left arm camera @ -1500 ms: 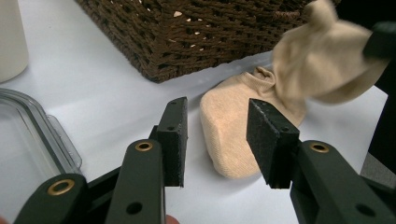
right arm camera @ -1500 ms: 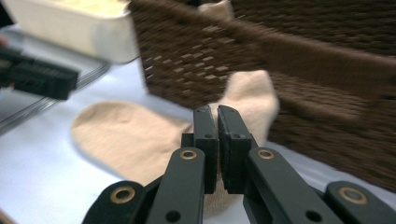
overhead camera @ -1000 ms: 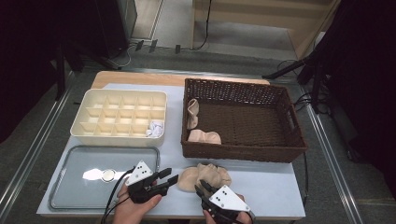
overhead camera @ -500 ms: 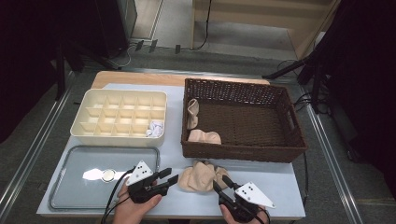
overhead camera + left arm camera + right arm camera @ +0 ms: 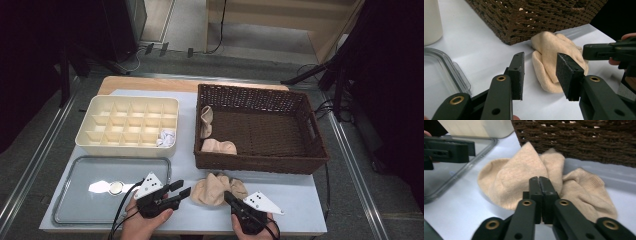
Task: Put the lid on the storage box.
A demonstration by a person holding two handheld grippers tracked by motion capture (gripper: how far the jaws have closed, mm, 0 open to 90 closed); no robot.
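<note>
Crumpled beige knitted sock [image 5: 215, 188] lies near the table's front edge, just before the brown wicker basket [image 5: 260, 131]. Left gripper [image 5: 181, 190] sits level, jaws wide, aimed at the sock. Right gripper [image 5: 229, 197] points up-left at the sock, jaws pressed together, nothing between them.

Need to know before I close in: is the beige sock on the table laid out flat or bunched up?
Bunched up. The beige sock sits in a crumpled, folded-over heap in front of the wicker basket, with peaks and folds showing in both gripper views.
</note>
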